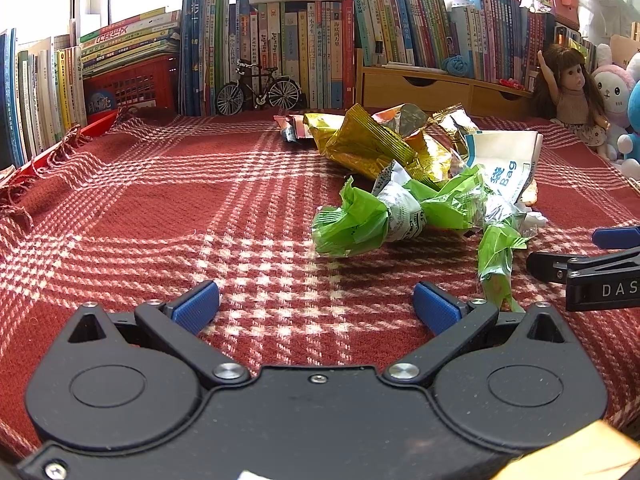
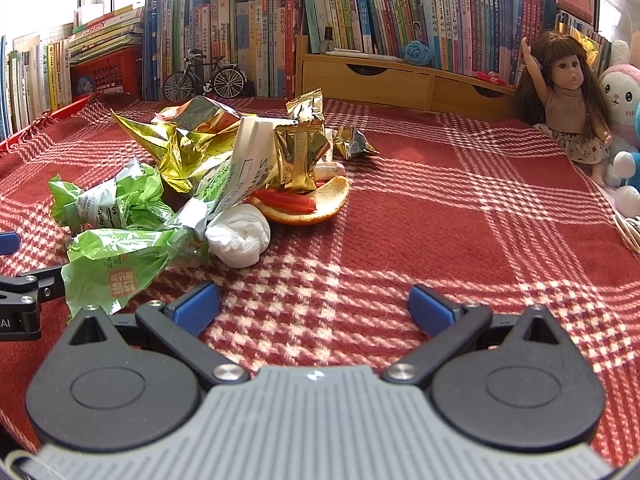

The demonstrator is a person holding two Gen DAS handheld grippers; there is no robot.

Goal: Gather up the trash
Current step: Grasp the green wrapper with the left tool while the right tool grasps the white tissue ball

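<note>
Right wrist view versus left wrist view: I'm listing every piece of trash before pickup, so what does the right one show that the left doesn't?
Only the right wrist view plainly shows the orange peel with a red scrap lying in it, the crumpled white tissue and the small gold sachet.

Only the left wrist view shows the reddish wrapper lying behind the pile.

Both show the green bags, the big gold snack bag, the white paper bag, the plaid cloth, the toy bicycle and the doll.
</note>
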